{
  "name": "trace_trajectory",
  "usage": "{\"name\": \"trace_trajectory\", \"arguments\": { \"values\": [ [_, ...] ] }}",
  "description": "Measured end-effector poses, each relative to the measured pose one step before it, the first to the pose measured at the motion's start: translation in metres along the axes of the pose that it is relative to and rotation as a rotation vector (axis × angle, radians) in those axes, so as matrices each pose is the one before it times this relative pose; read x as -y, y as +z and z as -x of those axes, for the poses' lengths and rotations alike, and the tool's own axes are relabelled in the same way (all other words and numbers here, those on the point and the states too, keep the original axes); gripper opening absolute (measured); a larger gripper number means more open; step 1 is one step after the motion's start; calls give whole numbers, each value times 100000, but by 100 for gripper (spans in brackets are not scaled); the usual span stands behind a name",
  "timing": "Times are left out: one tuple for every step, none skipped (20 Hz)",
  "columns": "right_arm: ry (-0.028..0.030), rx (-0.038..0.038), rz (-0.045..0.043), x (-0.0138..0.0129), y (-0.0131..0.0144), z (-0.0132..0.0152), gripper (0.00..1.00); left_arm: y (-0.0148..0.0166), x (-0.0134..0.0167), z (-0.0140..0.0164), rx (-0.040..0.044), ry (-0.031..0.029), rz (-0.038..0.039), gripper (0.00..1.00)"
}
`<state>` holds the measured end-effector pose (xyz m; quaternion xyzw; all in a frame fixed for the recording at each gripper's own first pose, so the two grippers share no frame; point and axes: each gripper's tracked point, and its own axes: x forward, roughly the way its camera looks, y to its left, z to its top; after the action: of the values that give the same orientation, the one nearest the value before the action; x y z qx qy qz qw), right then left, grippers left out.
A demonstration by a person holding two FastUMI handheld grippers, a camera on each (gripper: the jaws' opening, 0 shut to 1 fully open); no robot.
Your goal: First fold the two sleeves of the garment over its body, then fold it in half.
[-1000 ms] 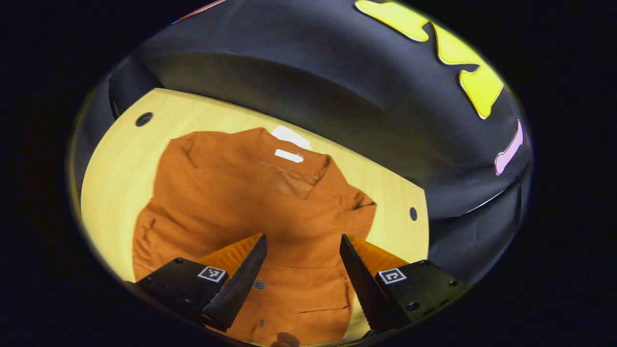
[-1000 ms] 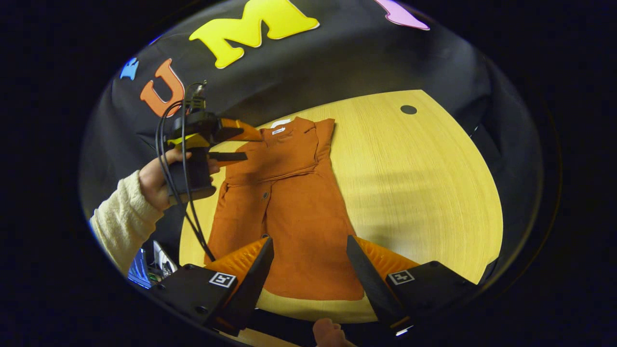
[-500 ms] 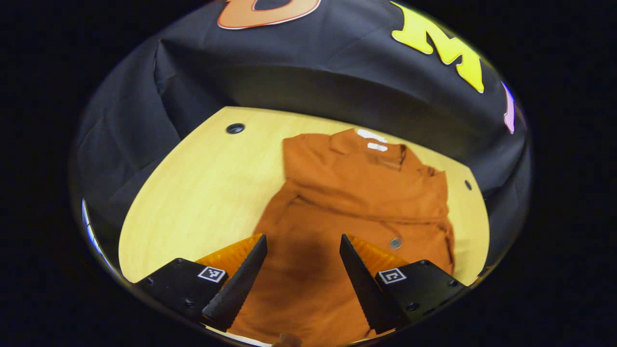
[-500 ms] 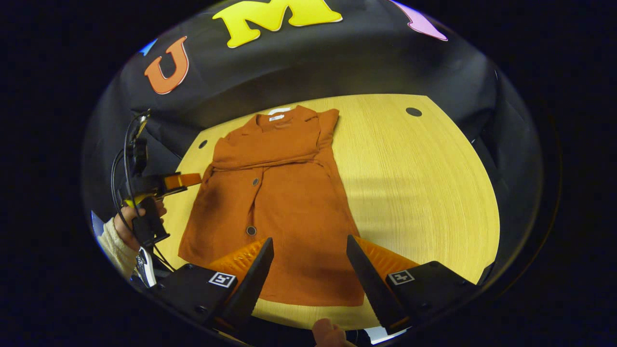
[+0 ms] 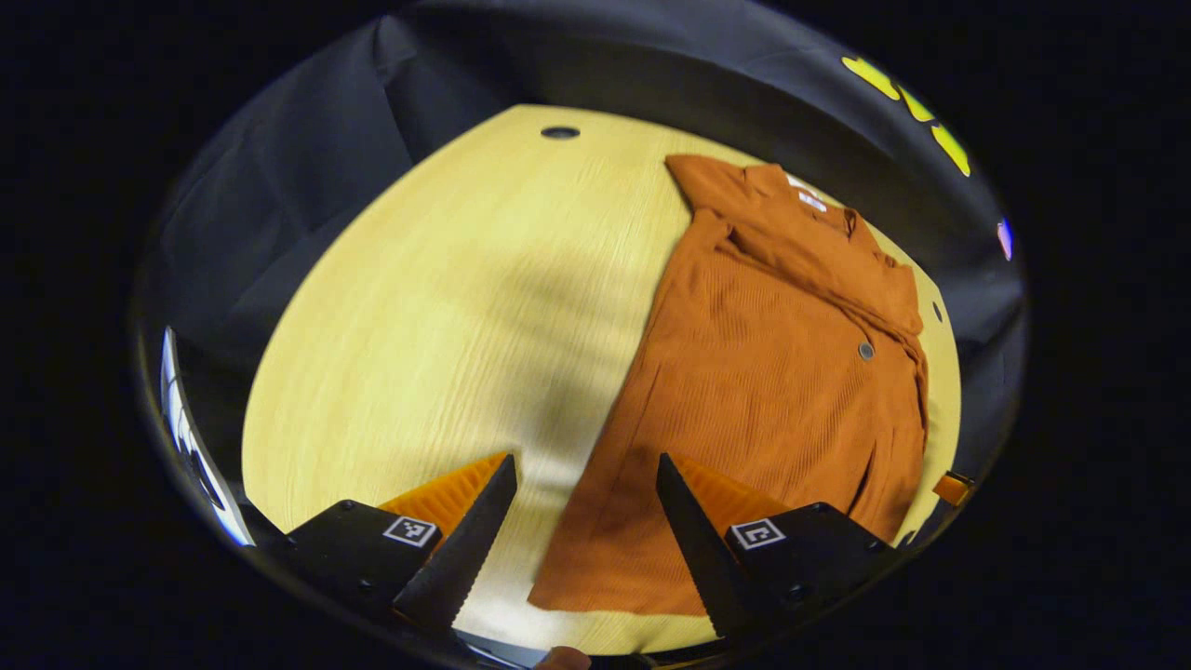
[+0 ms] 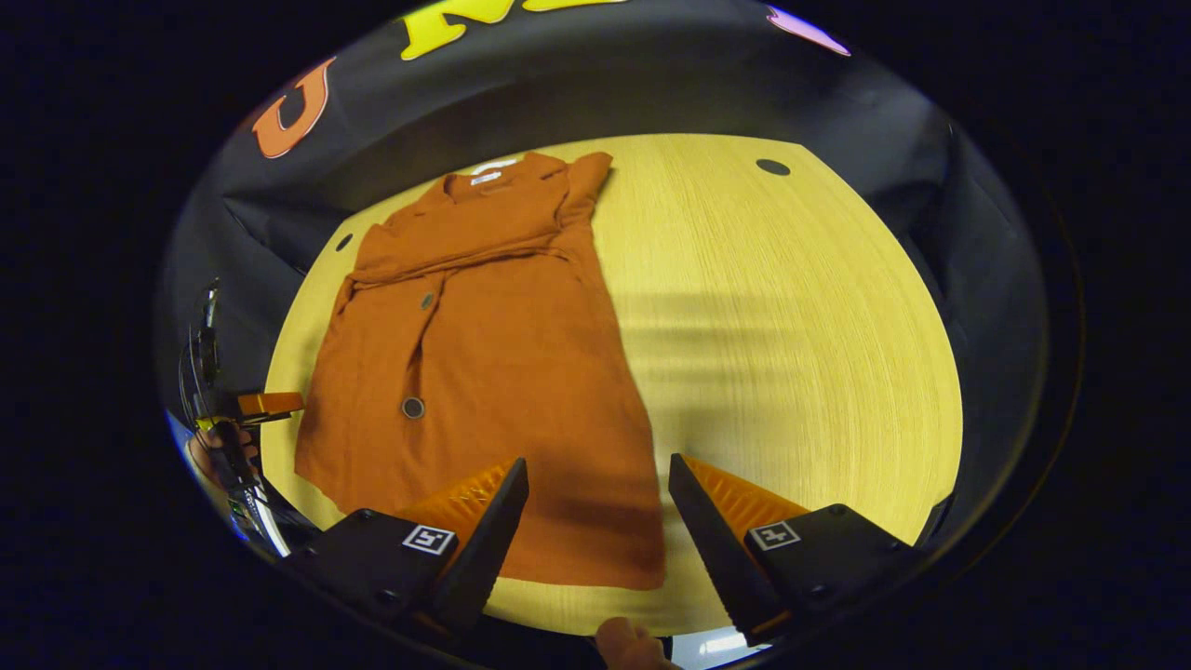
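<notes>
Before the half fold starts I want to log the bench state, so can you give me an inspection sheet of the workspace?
Surface: pale wooden table with round holes near its far corners.
Job's things: orange buttoned garment lies flat, collar toward the wall, both sleeves already folded across its chest; not yet folded in half.
Clutter: nothing seen on the table.
Grippers: left gripper open above the hem's left corner; right gripper open above the hem's right corner; neither holds cloth.
Cables: dark cables at the left gripper, seen in the right gripper view.
Surroundings: black cloth wall behind the table.
</notes>
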<state>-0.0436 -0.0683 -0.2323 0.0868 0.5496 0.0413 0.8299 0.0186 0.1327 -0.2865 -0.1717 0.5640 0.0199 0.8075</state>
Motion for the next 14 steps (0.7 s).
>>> {"name": "trace_trajectory", "arguments": {
  "values": [
    [4050,-2722,-14,83,-566,-15,98,-849,640,582,-6594,-6860,3244,99],
    [3369,-4124,-82,157,-694,96,98,-779,429,725,-6530,-4737,3071,100],
    [2980,-4529,-20,513,-884,16,98,-202,466,737,-3705,-3933,2274,99],
    [4015,-4310,-903,196,-785,148,98,72,513,644,-2542,-3400,1300,99],
    [2964,-5121,-1233,487,-1055,77,98,66,514,773,-2160,-2643,1251,98],
    [3501,-4154,-1839,476,-730,128,94,-470,1012,403,-4037,-4703,1117,98],
    [3475,-3842,-2546,394,-618,39,98,-1228,1689,528,-7261,-8133,1382,98],
    [1779,-3151,-3336,688,-190,-248,94,-1568,1306,461,-8516,-5576,1577,98],
    [2655,-2226,-3200,322,-176,-131,94,-1190,589,197,-6327,-918,725,98],
    [2984,-1889,-2734,207,-147,-9,98,-1003,766,73,-4743,-1335,-172,98],
    [1653,-1962,-3050,336,-167,38,94,15,1401,445,-2645,-3229,-245,88],
    [1490,-1678,-2589,376,4,7,94,30,1324,178,-2566,-2146,-1027,93],
    [2080,-801,-2348,75,-3,63,98,1219,-3274,-726,-2023,-1890,-1075,93],
    [835,-1238,-1390,262,-284,-94,98,-704,2332,-1494,-1222,-1849,-1175,99]
  ]
}}
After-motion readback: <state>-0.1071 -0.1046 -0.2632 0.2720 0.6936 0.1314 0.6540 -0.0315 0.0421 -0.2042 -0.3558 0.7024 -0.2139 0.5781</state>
